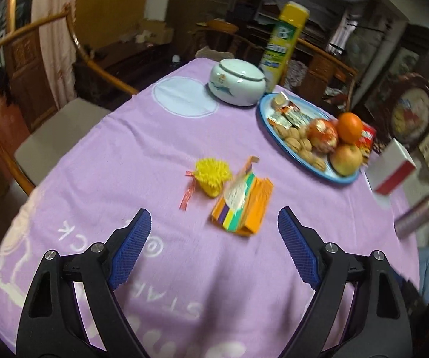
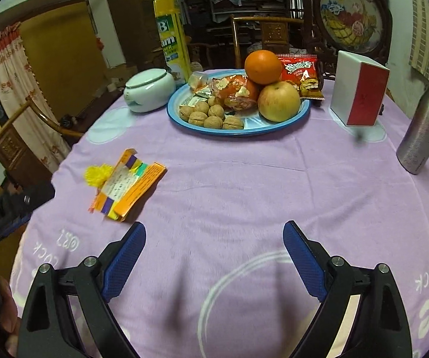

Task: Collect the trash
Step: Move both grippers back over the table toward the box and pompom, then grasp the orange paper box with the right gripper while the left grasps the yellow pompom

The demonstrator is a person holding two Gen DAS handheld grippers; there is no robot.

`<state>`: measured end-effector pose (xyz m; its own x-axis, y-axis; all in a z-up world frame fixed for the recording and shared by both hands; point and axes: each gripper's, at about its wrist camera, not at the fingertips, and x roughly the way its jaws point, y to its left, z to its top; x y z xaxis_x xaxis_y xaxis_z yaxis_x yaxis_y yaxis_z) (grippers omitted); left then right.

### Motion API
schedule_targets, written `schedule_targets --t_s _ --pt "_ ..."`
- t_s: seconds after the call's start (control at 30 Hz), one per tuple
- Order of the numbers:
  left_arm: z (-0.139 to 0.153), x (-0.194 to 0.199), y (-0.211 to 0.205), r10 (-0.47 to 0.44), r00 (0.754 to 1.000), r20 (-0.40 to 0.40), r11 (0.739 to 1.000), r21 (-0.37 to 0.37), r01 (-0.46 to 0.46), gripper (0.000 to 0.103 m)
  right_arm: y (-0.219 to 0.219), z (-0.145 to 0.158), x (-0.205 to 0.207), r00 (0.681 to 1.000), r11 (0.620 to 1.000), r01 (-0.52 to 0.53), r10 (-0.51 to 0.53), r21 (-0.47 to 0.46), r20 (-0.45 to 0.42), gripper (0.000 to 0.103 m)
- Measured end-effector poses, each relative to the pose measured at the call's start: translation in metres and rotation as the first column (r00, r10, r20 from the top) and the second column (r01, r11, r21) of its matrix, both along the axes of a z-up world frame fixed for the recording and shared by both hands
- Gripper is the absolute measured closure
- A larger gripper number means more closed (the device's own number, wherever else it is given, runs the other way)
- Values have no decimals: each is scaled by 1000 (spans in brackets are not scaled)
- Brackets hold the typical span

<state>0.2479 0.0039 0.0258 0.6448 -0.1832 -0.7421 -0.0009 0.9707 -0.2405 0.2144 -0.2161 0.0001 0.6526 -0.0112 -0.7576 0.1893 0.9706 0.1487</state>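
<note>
So far nothing collected. My left gripper (image 1: 213, 223) and right gripper (image 2: 214, 235) both stand wide and empty. The flattened orange box (image 1: 241, 205) and yellow tuft (image 1: 211, 177) lie together on the purple cloth (image 1: 154, 149), just beyond the left jaws; pickup remains.

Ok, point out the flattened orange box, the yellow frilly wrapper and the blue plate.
flattened orange box (image 1: 244, 205), left wrist view, on its orange top face.
yellow frilly wrapper (image 1: 213, 176), left wrist view, on the frilled middle.
blue plate (image 2: 214, 131), right wrist view, on its near rim.
</note>
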Motion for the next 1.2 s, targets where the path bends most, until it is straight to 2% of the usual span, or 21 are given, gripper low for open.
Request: schedule_targets --t_s 0.17,0.33,0.4,0.5,0.7,0.93,1.03,1.2 --pt "-31 19 1 17 999 -39 994 107 -13 19 13 -10 19 999 999 -46 46 -20 10 11" --pt "-33 29 44 95 995 -36 993 75 -92 19 34 -27 48 995 995 -97 97 9 7 11" --pt "-35 31 64 186 981 -45 981 69 -183 19 51 -34 61 994 993 -114 114 -15 -6 11" --pt "-40 34 85 257 964 -62 966 30 -255 19 76 -40 77 989 989 -146 145 -39 -17 11" --pt "-45 35 95 291 953 -86 957 22 -290 19 115 -36 96 981 980 -191 192 -54 -3 11" --pt "-46 35 94 280 955 -96 960 16 -280 19 132 -51 115 983 976 -179 171 -121 -69 12" --pt "-45 37 89 267 959 -92 964 22 -266 19 128 -56 117 981 979 -180 172 -100 -86 26" --pt "-46 37 84 246 964 -96 969 19 -245 19 114 -54 111 983 984 -168 163 -56 -82 40"
